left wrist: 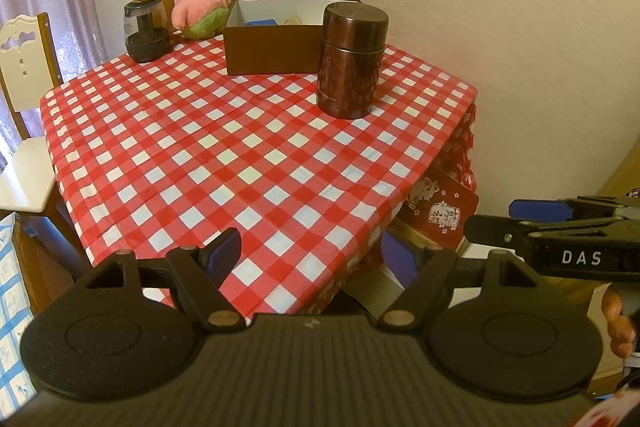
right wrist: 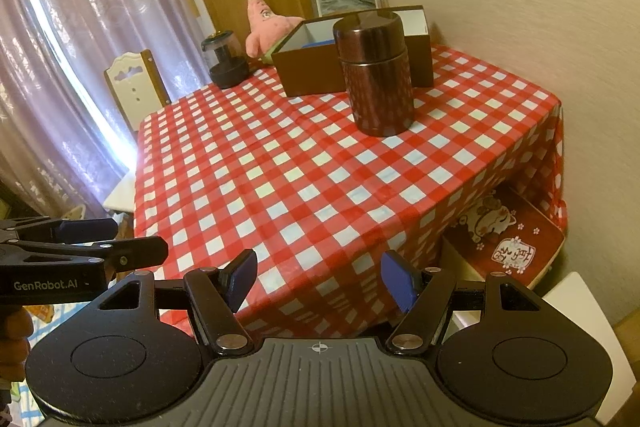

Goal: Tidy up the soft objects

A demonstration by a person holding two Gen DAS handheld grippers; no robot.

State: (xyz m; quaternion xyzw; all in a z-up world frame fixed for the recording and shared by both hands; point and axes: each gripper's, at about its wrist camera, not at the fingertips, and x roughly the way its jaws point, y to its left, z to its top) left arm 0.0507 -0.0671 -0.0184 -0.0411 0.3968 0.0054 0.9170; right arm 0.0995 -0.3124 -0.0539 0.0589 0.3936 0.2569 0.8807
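A pink star plush toy (left wrist: 196, 1) sits at the far left corner of the red checked table (left wrist: 240, 163), left of an open brown box (left wrist: 272, 43). The box holds something blue and something pale, mostly hidden. The plush (right wrist: 266, 25) and the box (right wrist: 320, 71) also show in the right wrist view. My left gripper (left wrist: 310, 257) is open and empty, held off the table's near corner. My right gripper (right wrist: 318, 279) is open and empty, also short of the near edge. Each gripper shows in the other's view, the right gripper (left wrist: 516, 217) and the left gripper (right wrist: 112, 239).
A brown metal canister (left wrist: 350, 61) stands in front of the box's right end. A dark glass jar (left wrist: 146, 29) stands at the far left. A white chair (left wrist: 24, 99) is left of the table. A red cat-print box (right wrist: 508, 239) sits under the right side.
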